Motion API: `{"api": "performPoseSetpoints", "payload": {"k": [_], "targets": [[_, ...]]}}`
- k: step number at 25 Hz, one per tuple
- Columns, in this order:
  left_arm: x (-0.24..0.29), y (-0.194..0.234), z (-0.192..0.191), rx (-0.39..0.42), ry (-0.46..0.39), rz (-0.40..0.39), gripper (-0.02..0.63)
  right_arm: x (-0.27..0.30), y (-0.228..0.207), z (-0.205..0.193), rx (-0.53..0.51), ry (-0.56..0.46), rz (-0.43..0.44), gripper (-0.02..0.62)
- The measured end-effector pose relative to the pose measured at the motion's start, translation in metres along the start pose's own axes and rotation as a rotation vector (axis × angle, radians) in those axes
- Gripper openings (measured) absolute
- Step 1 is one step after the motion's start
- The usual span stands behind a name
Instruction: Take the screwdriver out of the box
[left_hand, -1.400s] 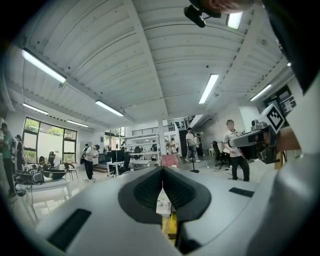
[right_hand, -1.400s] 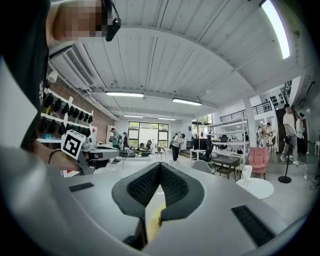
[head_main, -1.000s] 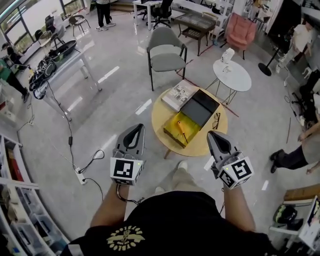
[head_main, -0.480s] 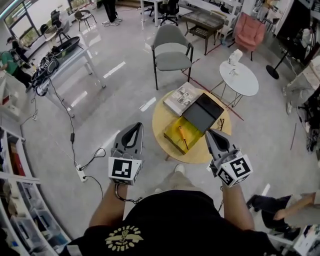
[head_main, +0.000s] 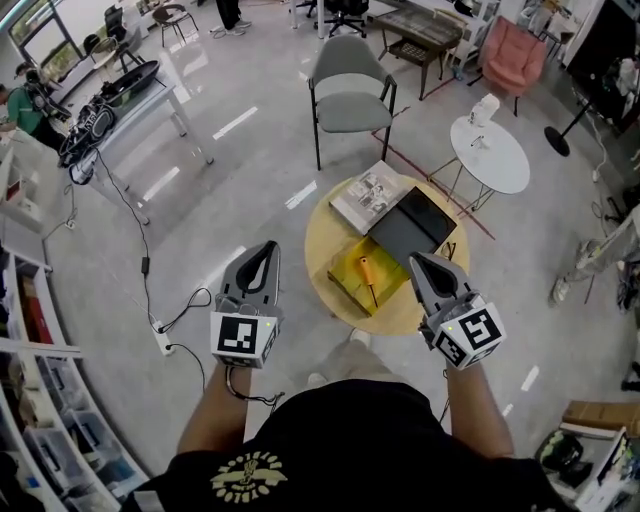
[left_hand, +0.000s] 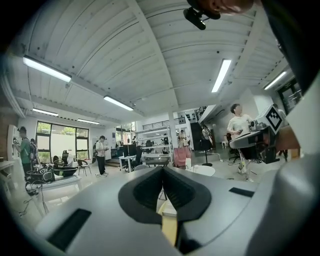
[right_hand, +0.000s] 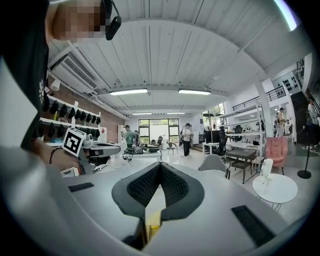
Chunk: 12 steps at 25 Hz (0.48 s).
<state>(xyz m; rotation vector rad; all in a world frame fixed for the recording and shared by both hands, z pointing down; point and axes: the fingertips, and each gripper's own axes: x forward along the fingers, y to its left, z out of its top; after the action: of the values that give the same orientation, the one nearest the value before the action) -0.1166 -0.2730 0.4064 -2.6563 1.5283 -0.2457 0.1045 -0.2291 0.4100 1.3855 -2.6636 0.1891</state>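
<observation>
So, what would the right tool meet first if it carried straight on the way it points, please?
Likely nothing near: the right tool seems aimed almost level, over the yellow box on the round table, though depth is unclear.

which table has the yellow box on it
The round wooden table nearest the person holds the yellow box; the smaller white round table beyond it does not.

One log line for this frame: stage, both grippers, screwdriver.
stage: before reach | left gripper: shut, empty | right gripper: shut, empty | screwdriver: lying in open yellow box on round table, untouched
</observation>
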Motion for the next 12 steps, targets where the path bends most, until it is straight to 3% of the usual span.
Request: {"api": "performPoseSetpoints", "payload": {"k": [12], "targets": [[0.043,-0.01,-0.019,-0.006,0.027,-0.008,0.017,0.036,-0.032,-0.019,0.006,0.051,0.027,0.015]]}}
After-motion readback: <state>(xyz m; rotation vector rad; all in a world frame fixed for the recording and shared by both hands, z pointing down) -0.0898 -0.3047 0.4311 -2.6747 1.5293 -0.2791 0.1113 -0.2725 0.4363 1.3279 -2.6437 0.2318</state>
